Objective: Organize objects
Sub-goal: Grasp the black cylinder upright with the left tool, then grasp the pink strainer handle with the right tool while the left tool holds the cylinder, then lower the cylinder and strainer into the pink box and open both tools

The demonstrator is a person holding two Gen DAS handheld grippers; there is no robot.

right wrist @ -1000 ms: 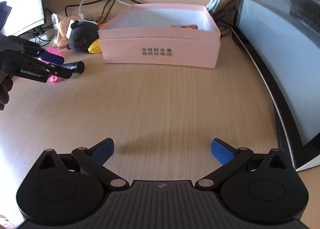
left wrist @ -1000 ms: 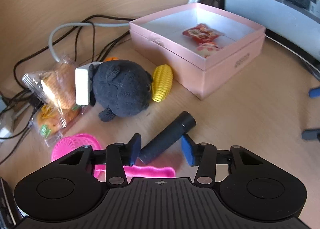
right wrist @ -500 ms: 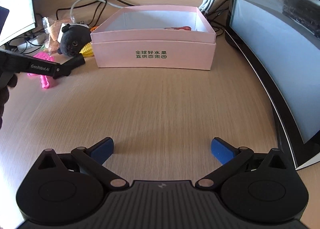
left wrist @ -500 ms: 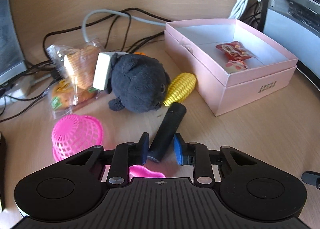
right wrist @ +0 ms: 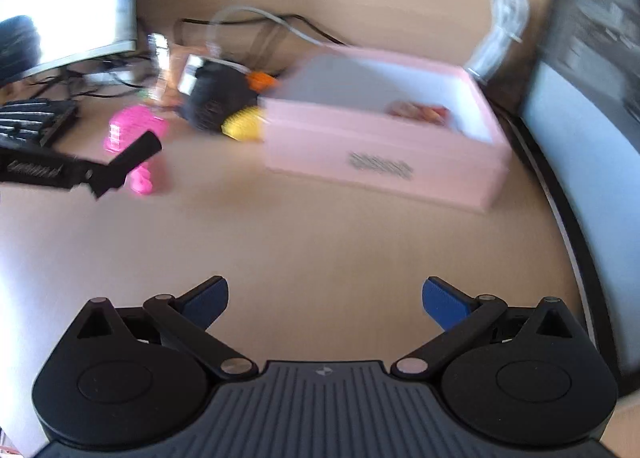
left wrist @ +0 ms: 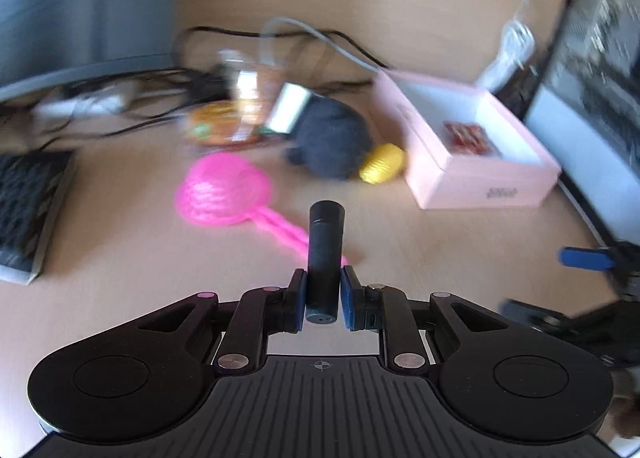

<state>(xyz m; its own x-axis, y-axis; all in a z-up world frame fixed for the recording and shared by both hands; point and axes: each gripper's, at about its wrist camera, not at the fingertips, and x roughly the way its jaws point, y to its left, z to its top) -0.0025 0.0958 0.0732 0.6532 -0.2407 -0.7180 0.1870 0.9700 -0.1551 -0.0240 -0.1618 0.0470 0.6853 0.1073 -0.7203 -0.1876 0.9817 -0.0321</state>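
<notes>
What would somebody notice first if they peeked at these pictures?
Probably the black tube pinched upright between the blue fingers of the left gripper, right at the front of the left wrist view. Behind it lies a bright pink net scoop on the wooden desk, next to a dark plush toy and a yellow toy corn. To the right sits an open pink box with a red packet inside.

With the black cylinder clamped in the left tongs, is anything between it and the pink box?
Nothing visible blocks it. The black cylinder sits in the left tongs; bare desk lies between it and the open pink box. The yellow corn toy and dark plush lie left of that line.
</notes>
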